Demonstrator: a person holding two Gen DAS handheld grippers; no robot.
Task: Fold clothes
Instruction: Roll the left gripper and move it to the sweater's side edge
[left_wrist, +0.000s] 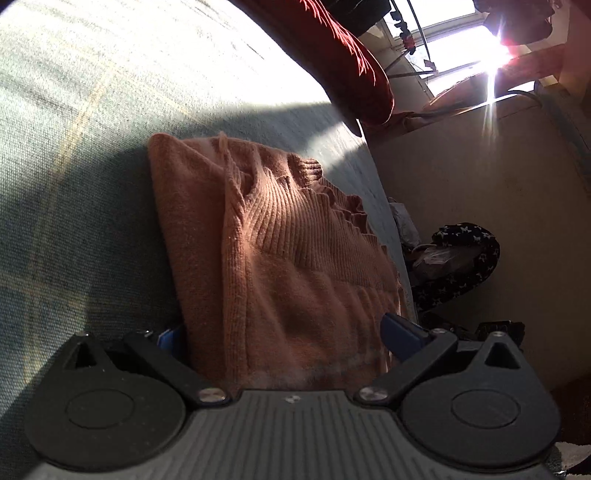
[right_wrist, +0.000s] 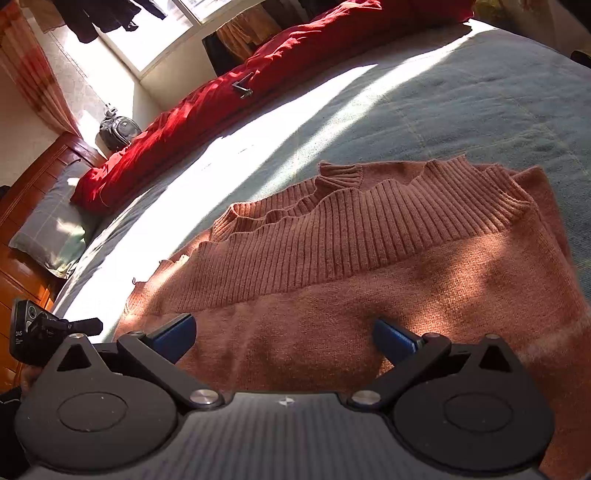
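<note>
While both claws stood released, the folded rust-orange ribbed knit sweater (right_wrist: 369, 266) lay between the right claw (right_wrist: 284, 338) fingers, its ribbed hem ahead; left claw (left_wrist: 280, 332) straddled its edge

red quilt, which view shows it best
The right wrist view: the red quilt stretches along the far side of the bed, sunlit and nearly whole. The left wrist view catches only one dark end at the top edge.
</note>
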